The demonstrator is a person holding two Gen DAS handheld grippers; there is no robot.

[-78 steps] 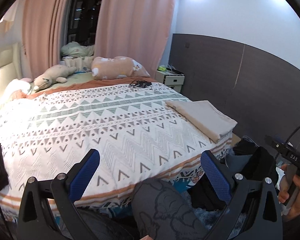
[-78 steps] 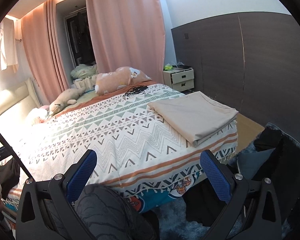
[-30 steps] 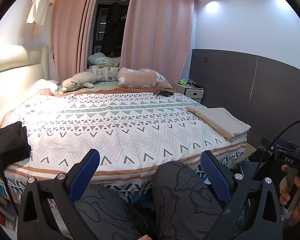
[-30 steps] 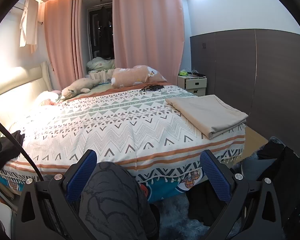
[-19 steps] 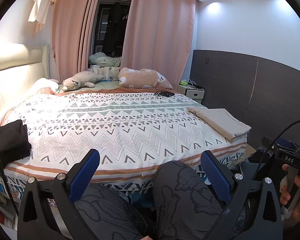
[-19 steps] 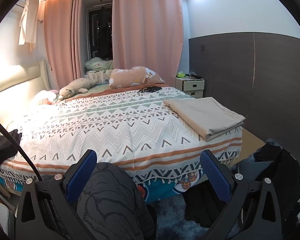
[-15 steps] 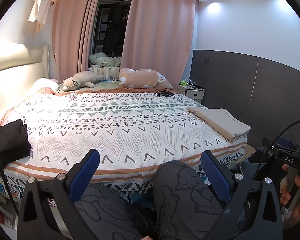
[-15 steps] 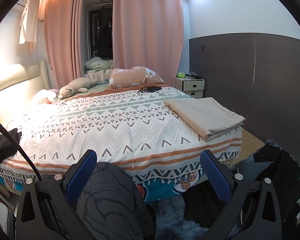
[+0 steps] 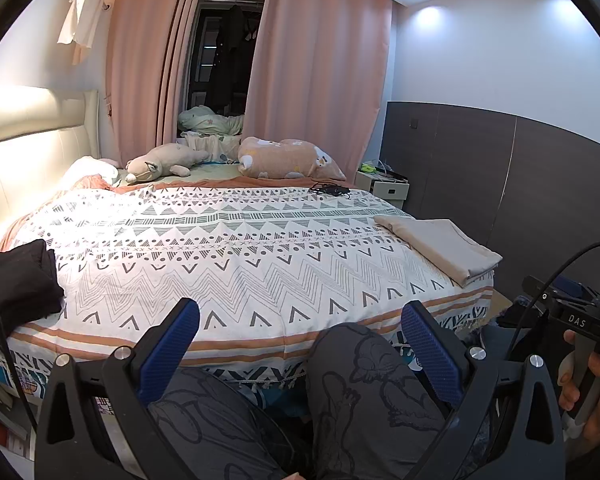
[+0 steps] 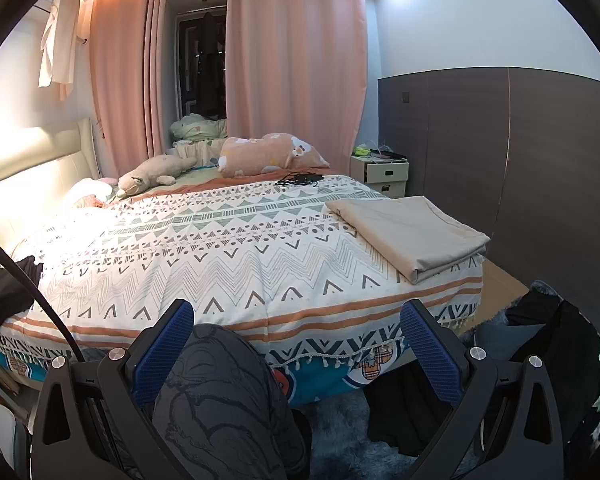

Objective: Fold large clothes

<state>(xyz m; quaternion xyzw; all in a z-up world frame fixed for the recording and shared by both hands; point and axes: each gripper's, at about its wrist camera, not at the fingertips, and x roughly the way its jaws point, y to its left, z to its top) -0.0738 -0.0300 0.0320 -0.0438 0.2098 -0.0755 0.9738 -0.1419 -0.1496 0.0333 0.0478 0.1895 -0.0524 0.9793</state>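
A folded beige cloth lies flat at the near right corner of the patterned bed. A folded black garment rests at the bed's near left edge. Dark clothes are heaped on the floor to the right. My left gripper is open and holds nothing, hanging in front of the bed above the person's knees. My right gripper is open too, with nothing between its blue pads. A hand holds the right gripper's handle at the left wrist view's edge.
Two plush toys and a black cable bundle lie at the bed's far end. A nightstand stands by the dark wall panel. Pink curtains hang behind. A blue-grey rug covers the floor.
Over the last seconds both grippers drew back and rose, so the whole bed came into view. In the last half second nothing has visibly moved.
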